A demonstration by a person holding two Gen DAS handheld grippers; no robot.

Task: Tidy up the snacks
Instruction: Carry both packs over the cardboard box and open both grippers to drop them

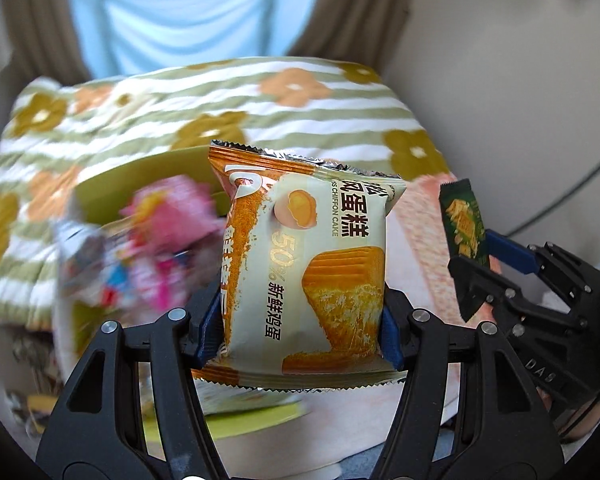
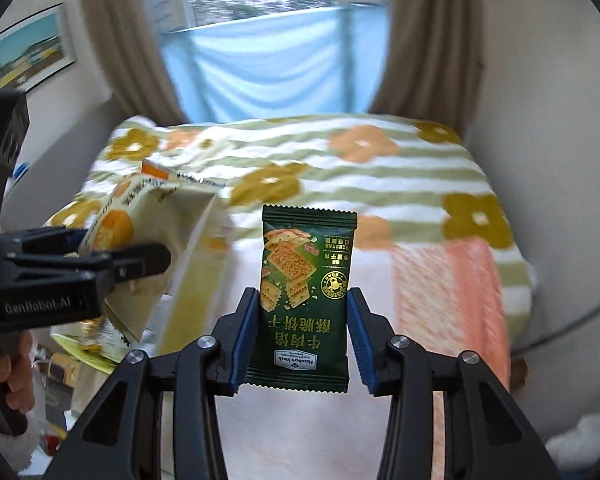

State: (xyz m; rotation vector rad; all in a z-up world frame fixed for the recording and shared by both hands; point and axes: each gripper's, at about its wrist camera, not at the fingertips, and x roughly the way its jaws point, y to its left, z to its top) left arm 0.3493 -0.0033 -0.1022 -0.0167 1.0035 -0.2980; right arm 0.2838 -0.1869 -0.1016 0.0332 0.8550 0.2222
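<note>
Chiffon cake packet (image 1: 304, 276) is clamped upright in the left gripper (image 1: 302, 330), held above the flowered blanket (image 1: 320, 120). Green cracker packet (image 2: 306, 292) is clamped upright in the right gripper (image 2: 302, 336), above the blanket's near edge.

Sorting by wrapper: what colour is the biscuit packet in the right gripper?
Dark green biscuit packet, clearest in the right wrist view.
</note>
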